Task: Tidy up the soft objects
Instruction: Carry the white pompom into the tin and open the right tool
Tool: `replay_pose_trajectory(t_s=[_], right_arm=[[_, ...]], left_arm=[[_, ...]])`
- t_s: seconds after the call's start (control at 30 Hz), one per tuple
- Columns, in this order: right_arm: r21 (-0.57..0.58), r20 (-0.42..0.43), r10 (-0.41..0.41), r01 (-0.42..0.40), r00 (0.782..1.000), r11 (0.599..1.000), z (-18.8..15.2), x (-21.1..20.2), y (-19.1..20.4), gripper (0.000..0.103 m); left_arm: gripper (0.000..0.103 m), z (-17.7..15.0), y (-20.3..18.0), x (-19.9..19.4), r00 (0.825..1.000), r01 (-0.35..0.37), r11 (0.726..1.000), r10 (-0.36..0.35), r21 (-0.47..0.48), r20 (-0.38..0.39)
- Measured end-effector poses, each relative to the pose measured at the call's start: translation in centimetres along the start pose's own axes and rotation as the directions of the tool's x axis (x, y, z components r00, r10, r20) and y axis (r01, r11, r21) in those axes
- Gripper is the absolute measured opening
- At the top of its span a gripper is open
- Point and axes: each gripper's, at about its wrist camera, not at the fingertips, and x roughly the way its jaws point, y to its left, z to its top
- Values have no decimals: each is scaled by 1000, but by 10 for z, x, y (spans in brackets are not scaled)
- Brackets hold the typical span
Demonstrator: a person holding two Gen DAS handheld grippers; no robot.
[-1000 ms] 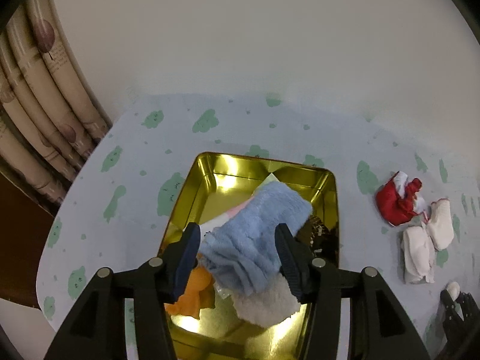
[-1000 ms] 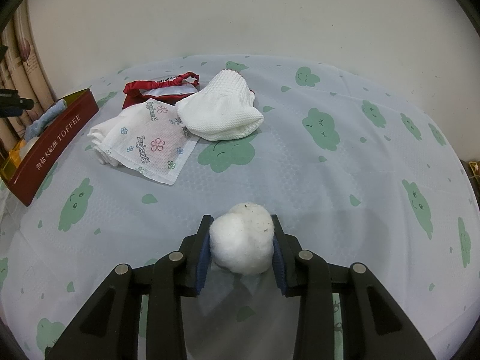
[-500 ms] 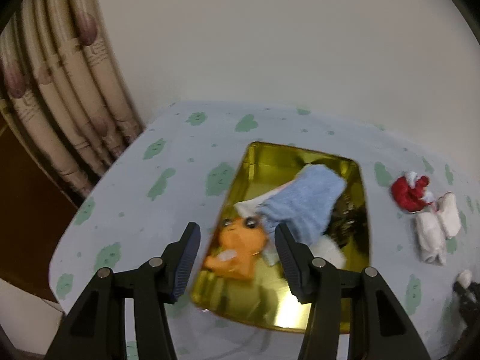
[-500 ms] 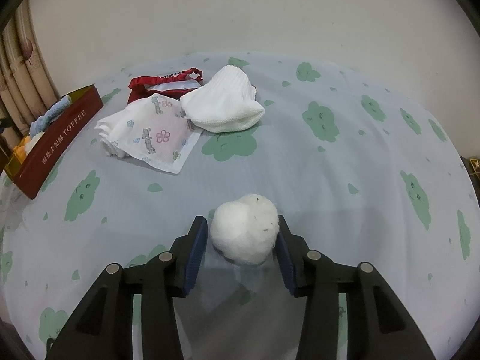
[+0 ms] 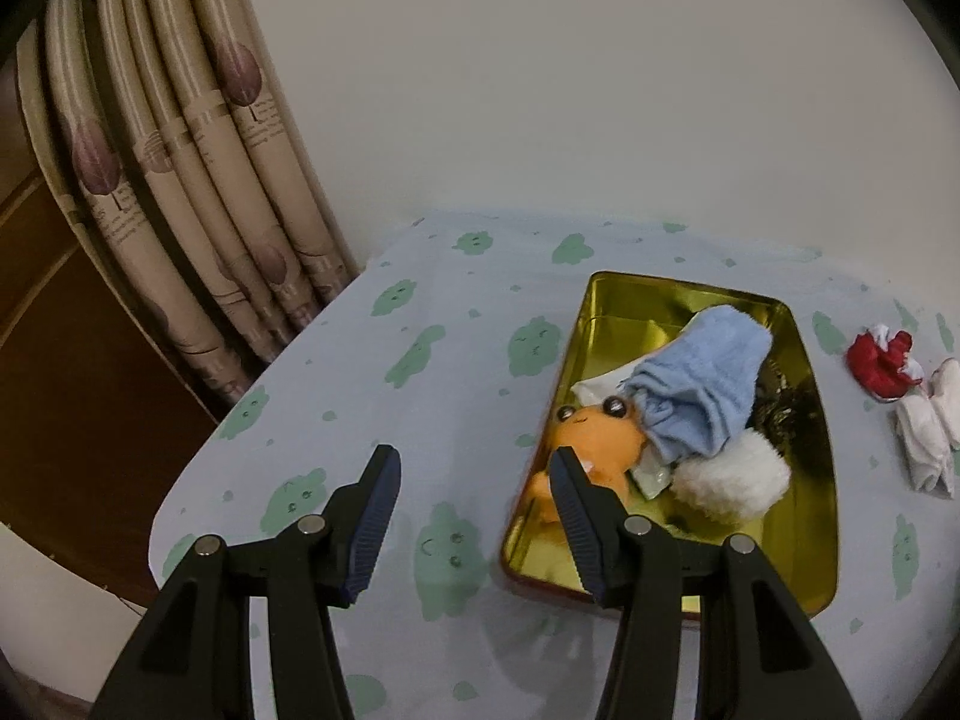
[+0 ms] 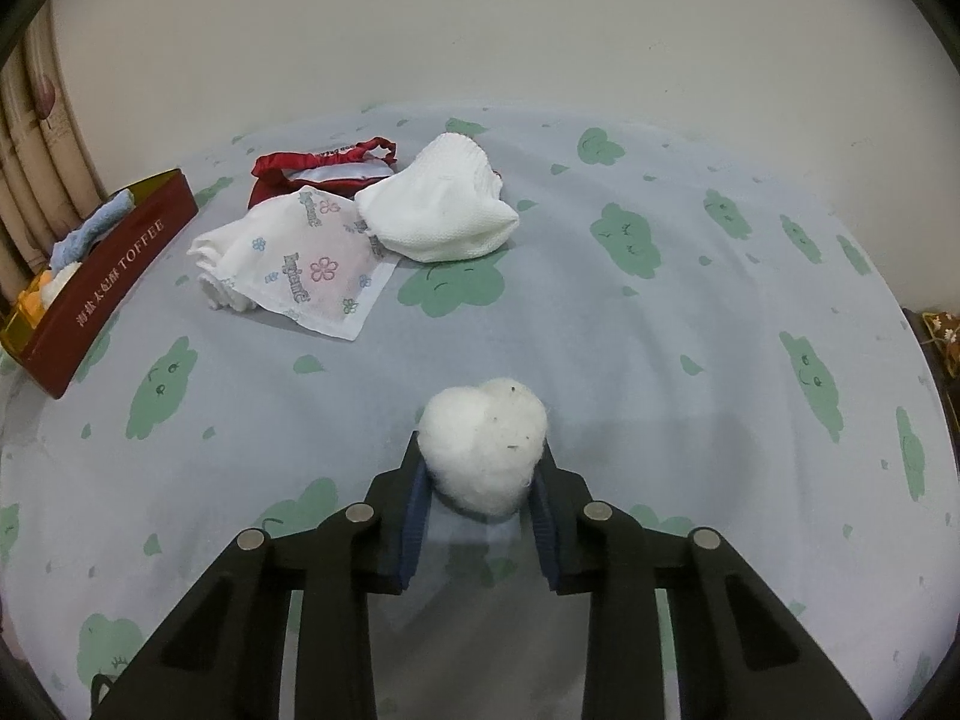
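Observation:
A gold-lined toffee tin [image 5: 810,552] holds a blue towel [image 5: 702,384], an orange plush toy [image 5: 594,438] and a white fluffy piece [image 5: 729,483]. My left gripper [image 5: 474,480] is open and empty, left of the tin above the tablecloth. My right gripper [image 6: 483,471] is shut on a white fluffy ball [image 6: 483,450] just above the cloth. A white sock [image 6: 441,210], a printed white pouch [image 6: 300,258] and a red cloth [image 6: 318,165] lie beyond it; the tin [image 6: 102,294] shows at the far left.
The round table has a pale blue cloth with green cloud prints [image 6: 660,312]. Curtains [image 5: 198,192] hang beyond the table's left edge, where a brown floor drops away. A white wall stands behind the table.
My left gripper has drawn back and swung left off the tin, leaving the blue towel in it. My right gripper has closed on the white ball and lifted it slightly.

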Motion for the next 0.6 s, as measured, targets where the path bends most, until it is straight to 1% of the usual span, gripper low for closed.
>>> replay_pose_trajectory(t_s=[0.1,0.23,0.33,0.47,0.6], right_arm=[[-6,2,8,-8,1000,1000,1,-2,5,27],[-13,5,35,-35,999,999,6,-7,17,27],[-37,5,55,-55,998,998,13,-9,32,27],[-79,9,74,-73,997,994,26,-11,55,27],[-114,15,109,-106,994,988,42,-14,79,27]], left_arm=[[53,-3,6,-1,1000,9,1000,-9,-14,-4],[53,-5,17,0,1000,-7,999,7,-53,5],[53,-9,23,4,1000,-6,998,6,-68,0],[53,-13,31,12,999,-37,997,36,-74,-20],[53,-15,40,15,999,-28,993,26,-112,-24]])
